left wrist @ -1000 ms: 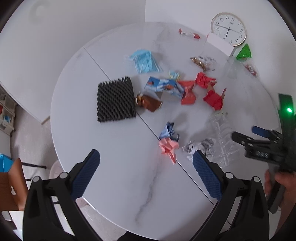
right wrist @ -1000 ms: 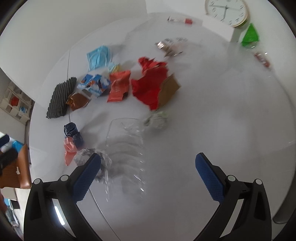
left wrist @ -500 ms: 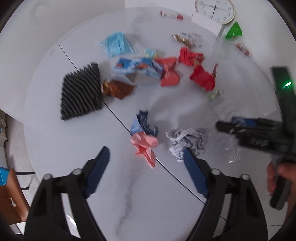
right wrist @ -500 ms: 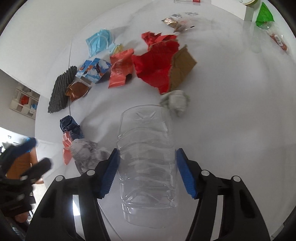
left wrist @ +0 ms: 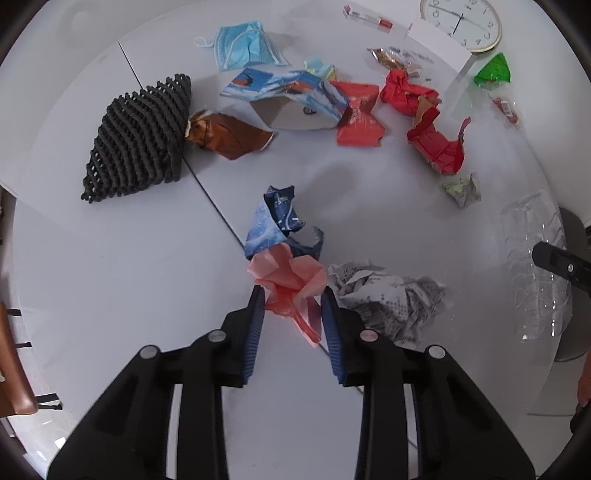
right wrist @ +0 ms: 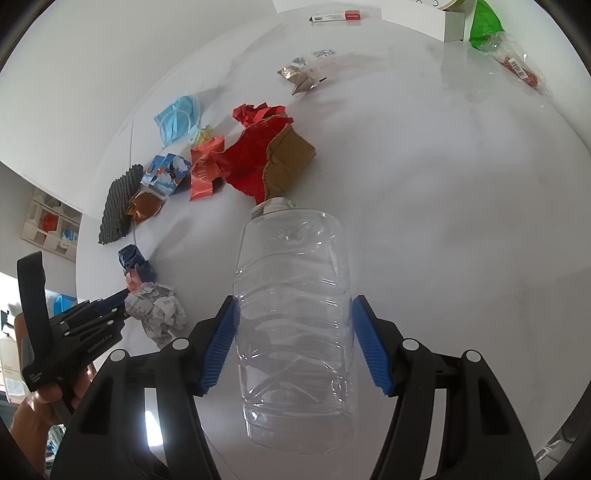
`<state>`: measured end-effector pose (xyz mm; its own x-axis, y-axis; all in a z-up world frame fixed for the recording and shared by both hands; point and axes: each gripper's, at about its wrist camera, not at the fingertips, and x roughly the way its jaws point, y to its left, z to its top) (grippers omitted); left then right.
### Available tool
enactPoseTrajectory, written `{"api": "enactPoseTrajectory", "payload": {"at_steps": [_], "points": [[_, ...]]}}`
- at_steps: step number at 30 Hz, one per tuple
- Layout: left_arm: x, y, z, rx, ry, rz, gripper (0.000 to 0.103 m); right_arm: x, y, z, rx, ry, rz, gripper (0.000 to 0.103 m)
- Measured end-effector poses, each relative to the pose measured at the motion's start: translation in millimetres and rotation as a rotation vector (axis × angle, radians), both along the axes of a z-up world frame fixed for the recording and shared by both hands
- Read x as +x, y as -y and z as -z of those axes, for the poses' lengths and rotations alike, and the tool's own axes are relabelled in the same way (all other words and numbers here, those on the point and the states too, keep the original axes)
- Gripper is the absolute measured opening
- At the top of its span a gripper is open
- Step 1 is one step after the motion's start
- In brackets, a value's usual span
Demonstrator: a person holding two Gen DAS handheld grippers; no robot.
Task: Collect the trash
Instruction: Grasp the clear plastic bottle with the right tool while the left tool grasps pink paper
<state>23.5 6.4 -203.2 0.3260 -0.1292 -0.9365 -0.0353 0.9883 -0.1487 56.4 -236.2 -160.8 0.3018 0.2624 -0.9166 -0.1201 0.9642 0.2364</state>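
My left gripper (left wrist: 293, 301) is shut on a crumpled pink paper (left wrist: 290, 277) on the round white table (left wrist: 110, 258). A blue crumpled wrapper (left wrist: 277, 221) lies just beyond it and a crumpled newspaper ball (left wrist: 388, 295) to its right. My right gripper (right wrist: 293, 314) is shut on a clear plastic bottle (right wrist: 295, 295), neck pointing away. The bottle also shows at the right of the left wrist view (left wrist: 535, 266). The left gripper shows in the right wrist view (right wrist: 92, 321).
Further back lie a black mesh pad (left wrist: 136, 136), a brown wrapper (left wrist: 229, 134), a blue face mask (left wrist: 243, 44), a blue printed carton (left wrist: 288, 92), red wrappers (left wrist: 436, 140), a green packet (left wrist: 493, 70) and a clock (left wrist: 461, 22). A brown chair (left wrist: 11, 369) stands at left.
My left gripper moved in and closed on the pink paper. My right gripper closed on the clear bottle, and the bottle now looks raised.
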Motion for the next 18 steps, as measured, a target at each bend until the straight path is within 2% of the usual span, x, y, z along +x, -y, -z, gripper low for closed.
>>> {"api": "enactPoseTrajectory", "payload": {"at_steps": [6, 10, 15, 18], "points": [[-9.7, -1.9, -6.9, -0.027, 0.021, 0.009, 0.028, -2.2, -0.9, -7.4, -0.007, 0.018, -0.018, 0.064], [-24.9, -4.3, -17.9, -0.072, 0.038, 0.019, 0.028, -5.1, -7.3, -10.7, -0.024, 0.026, -0.042, 0.064], [-41.2, -7.7, -20.7, -0.189, 0.011, 0.053, 0.028, -10.5, -16.6, -12.0, -0.028, 0.022, -0.06, 0.064], [-46.5, -5.7, -21.9, -0.171, 0.014, 0.08, 0.028, -14.5, -25.3, -18.3, -0.021, 0.036, -0.075, 0.064]]}}
